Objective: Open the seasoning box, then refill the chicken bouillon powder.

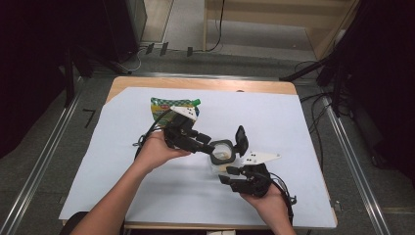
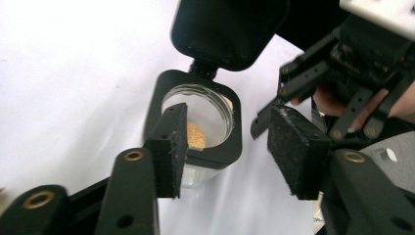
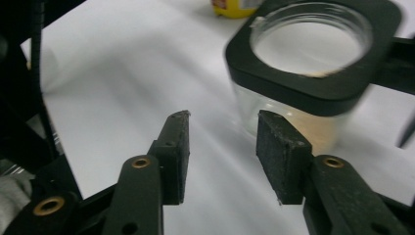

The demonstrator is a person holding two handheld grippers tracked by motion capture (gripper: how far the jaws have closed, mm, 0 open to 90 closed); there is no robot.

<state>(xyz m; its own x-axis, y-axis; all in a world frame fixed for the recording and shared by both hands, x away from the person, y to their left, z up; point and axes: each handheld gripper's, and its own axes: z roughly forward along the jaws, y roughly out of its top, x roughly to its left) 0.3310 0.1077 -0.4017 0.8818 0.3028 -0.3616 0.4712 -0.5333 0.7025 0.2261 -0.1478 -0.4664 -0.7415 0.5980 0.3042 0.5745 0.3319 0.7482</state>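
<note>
Well, from the high view I see my left gripper reaching in from the left toward a small clear jar with a black square collar, which stands on the white sheet covering the tabletop, right of its middle and nearer the front edge than the back. Its black flip lid stands open, hinged up on the side away from me. My right gripper sits just in front of the jar, toward the front right corner, its jaws pointing left and apart. A green and yellow packet lies near the back edge, behind my left hand. Next, in the left gripper view, my 2 jaws stand partly open with nothing pressed between the pads; the jar is just beyond the left jaw, a little heap of yellow grains on its floor, and the lid tilts back above it. My other gripper shows at the right, close to the jar's collar. Lastly, in the right gripper view, my jaws are moderately apart and hold nothing; the jar stands just past the right pad, not touching it as far as I can tell, and a yellow thing lies at the top edge.
</note>
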